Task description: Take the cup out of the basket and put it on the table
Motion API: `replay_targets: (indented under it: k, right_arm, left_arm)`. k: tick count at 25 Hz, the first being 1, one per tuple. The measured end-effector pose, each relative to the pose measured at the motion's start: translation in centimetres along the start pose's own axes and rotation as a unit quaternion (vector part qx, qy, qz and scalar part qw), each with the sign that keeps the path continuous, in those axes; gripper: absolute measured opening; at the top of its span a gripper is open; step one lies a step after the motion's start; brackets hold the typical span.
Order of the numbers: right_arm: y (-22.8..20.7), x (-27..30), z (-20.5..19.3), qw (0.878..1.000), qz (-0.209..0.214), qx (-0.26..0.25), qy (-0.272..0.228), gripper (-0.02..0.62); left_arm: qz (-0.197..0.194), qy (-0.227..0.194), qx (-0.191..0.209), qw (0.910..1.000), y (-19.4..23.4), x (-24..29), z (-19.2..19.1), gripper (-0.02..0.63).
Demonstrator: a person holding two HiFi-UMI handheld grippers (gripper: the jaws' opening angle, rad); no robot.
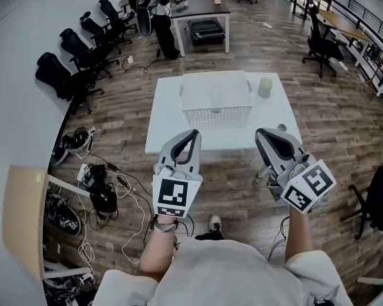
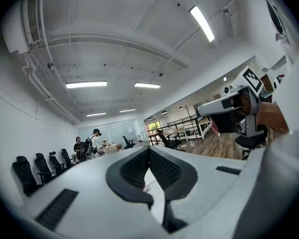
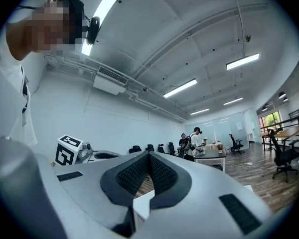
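Note:
A pale green cup (image 1: 265,87) stands upright on the white table (image 1: 169,116), just right of the white mesh basket (image 1: 216,102), outside it. I cannot make out anything inside the basket. Both grippers are held up in front of the table's near edge, well short of the cup and basket. My left gripper (image 1: 192,135) is shut with nothing between its jaws; in the left gripper view its dark pads (image 2: 134,171) meet at the tip. My right gripper (image 1: 263,134) is likewise shut and empty, and its pads (image 3: 162,173) touch in the right gripper view.
Black office chairs (image 1: 83,50) line the left wall, and cables and gear (image 1: 99,193) litter the floor at left. People (image 1: 154,8) stand by a far table (image 1: 201,8). More chairs (image 1: 320,40) and desks are at right. Wooden floor surrounds the table.

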State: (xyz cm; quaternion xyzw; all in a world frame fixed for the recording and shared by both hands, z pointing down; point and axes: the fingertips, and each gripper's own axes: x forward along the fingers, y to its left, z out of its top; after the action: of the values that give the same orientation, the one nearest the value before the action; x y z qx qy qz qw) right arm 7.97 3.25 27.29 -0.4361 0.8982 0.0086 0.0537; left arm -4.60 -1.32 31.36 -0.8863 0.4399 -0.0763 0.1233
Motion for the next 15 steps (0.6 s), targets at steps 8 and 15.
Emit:
replay_targets:
  k: [8, 15]
  right_arm:
    - [-2.8, 4.9, -1.0, 1.0, -0.009, 0.008, 0.016, 0.017]
    - [-4.5, 8.2, -2.8, 0.999, -0.014, 0.015, 0.029, 0.017]
  left_arm:
    - [-0.013, 0.009, -0.008, 0.9998, 3.4, 4.4, -1.5, 0.003]
    - [-0.025, 0.018, -0.014, 0.9994, 5.5, 7.2, -3.8, 0.003]
